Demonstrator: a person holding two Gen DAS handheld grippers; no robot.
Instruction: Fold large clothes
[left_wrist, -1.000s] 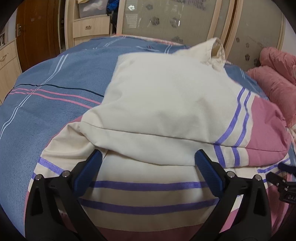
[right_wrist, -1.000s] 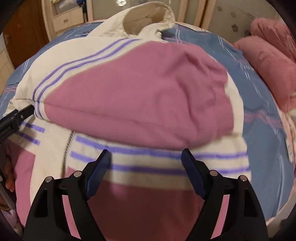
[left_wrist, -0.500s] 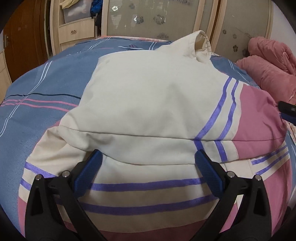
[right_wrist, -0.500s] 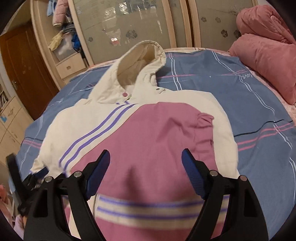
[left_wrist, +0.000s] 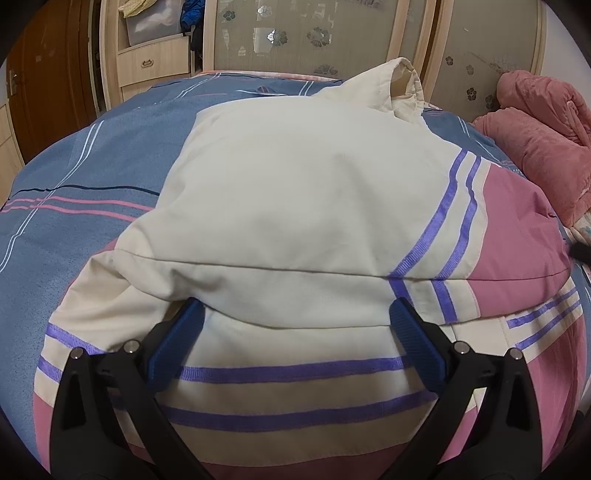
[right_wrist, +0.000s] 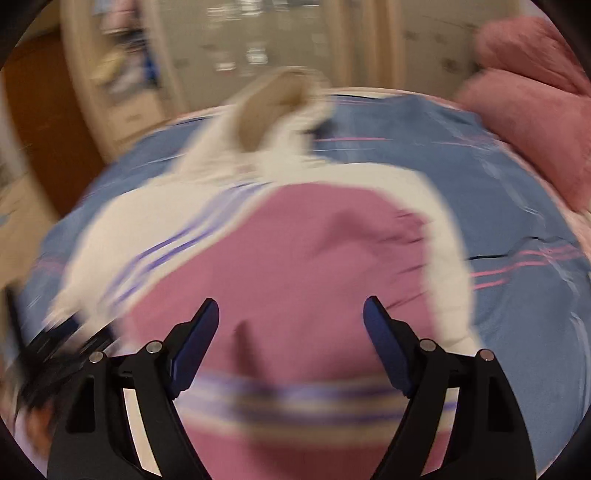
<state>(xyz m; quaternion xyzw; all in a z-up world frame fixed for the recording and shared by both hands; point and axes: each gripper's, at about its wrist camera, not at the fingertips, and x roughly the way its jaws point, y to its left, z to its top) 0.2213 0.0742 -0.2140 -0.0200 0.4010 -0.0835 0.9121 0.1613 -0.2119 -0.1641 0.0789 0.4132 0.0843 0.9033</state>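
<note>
A large cream, pink and purple-striped hooded jacket lies on the bed, its upper part folded down over the striped hem. My left gripper is open and empty, low at the fold's near edge, with the fold bulging between its jaws. In the blurred right wrist view the jacket shows its pink panel and cream hood. My right gripper is open and empty above the pink part. The left gripper shows there at the far left.
A blue striped bedsheet covers the bed. A pink rolled blanket lies at the right, also in the right wrist view. Wardrobe doors and a drawer unit stand behind the bed.
My right gripper lifted up and back from the jacket, and now moves fast with the view blurred. My left gripper shifted slightly left along the fold and stays open.
</note>
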